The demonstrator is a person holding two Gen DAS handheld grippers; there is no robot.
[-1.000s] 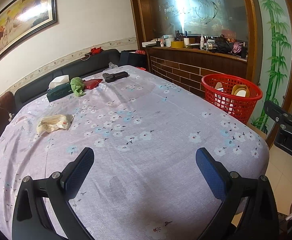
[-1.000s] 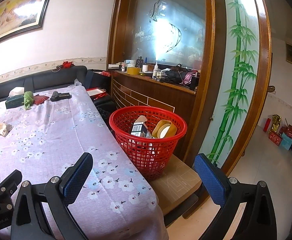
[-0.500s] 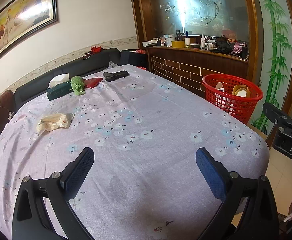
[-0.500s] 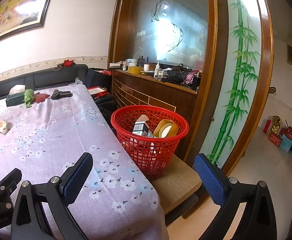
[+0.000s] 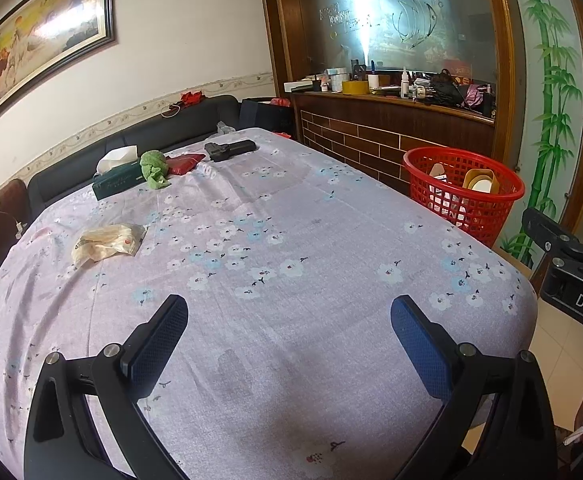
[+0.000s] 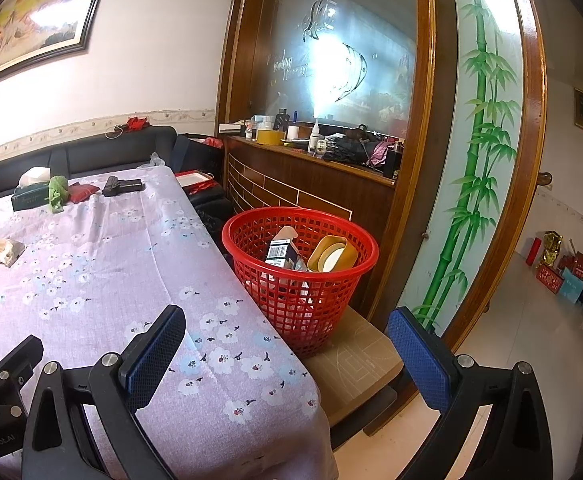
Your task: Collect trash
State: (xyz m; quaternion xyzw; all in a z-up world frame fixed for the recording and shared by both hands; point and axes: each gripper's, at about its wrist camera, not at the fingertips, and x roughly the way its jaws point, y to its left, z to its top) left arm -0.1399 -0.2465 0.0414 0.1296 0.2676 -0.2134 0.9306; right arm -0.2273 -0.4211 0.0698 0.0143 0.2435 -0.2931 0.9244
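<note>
A crumpled wrapper (image 5: 107, 240) is seen lying on the flowered tablecloth (image 5: 291, 240), ahead and to the left of the left tongs (image 5: 289, 320), well apart from them. The left tongs are held spread wide above the near end of the table, with nothing between the fingers. The right tongs (image 6: 287, 334) are likewise spread and empty. Just ahead of them, between their fingers, a red basket (image 6: 303, 276) is seen on a low stool (image 6: 355, 364) beside the table, holding a small carton (image 6: 281, 250) and a tape roll (image 6: 331, 256).
</note>
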